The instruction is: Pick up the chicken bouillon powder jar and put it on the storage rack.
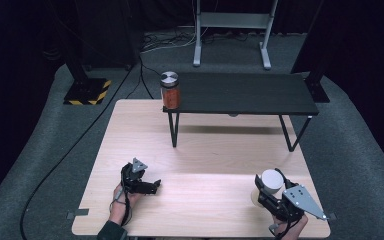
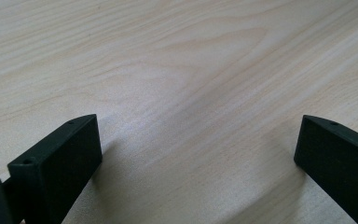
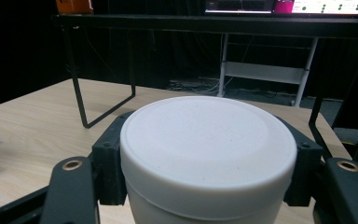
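White jar [image 3: 208,154] in claw [image 3: 208,170]

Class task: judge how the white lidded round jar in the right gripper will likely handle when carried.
The white lidded round jar looks rigid, so the right gripper shouldn't crush it. Its smooth curved wall may slip or twist between the flat jaws. Laid sideways, it would probably roll.

A raised shelf [image 1: 240,95] is standing on the far half of the table [image 1: 200,150], with a lidded jar [image 1: 170,90] sitting at its left end. Nearer the person, the left gripper [image 1: 152,186] is lying at the table's near left — its jaws are standing apart over bare tabletop. At the near right, the right gripper [image 1: 265,187] is clasping a white container [image 1: 271,181] between its jaws — well apart from the left gripper. Behind the table, a stand [image 1: 232,30] is resting on the floor.
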Demonstrator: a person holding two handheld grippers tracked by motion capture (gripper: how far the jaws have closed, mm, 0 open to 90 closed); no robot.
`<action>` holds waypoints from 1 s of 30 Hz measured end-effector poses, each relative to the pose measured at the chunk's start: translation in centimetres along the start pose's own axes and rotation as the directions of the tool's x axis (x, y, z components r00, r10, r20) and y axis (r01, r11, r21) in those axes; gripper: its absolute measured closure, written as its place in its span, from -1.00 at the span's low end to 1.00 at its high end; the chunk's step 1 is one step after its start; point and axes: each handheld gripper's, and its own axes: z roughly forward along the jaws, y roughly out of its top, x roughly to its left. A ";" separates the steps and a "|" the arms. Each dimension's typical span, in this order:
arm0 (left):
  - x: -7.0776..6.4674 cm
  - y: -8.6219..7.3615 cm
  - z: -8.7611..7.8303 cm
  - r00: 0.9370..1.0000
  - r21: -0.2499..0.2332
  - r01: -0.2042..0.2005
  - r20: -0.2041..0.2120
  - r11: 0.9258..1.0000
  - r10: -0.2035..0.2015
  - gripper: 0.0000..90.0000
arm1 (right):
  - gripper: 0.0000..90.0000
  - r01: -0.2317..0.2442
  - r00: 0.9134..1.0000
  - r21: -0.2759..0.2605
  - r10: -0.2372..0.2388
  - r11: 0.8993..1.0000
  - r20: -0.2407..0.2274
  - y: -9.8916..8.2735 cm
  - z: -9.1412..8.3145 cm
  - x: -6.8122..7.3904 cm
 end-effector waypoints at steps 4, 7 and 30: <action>0.0 0.0 0.0 1.000 0.000 0.000 0.001 1.000 0.000 -1.00 | -0.27 0.008 1.000 0.001 -0.008 1.000 0.001 0.6 0.0 -0.2; 0.0 0.0 0.0 1.000 0.000 0.000 0.001 1.000 0.000 -1.00 | -0.27 0.015 1.000 0.006 -0.015 1.000 0.005 1.0 0.1 -0.4; 0.0 0.0 0.0 1.000 0.000 0.001 0.001 1.000 -0.001 -1.00 | -0.27 0.074 0.996 -0.010 -0.074 0.997 0.055 3.7 0.9 -1.1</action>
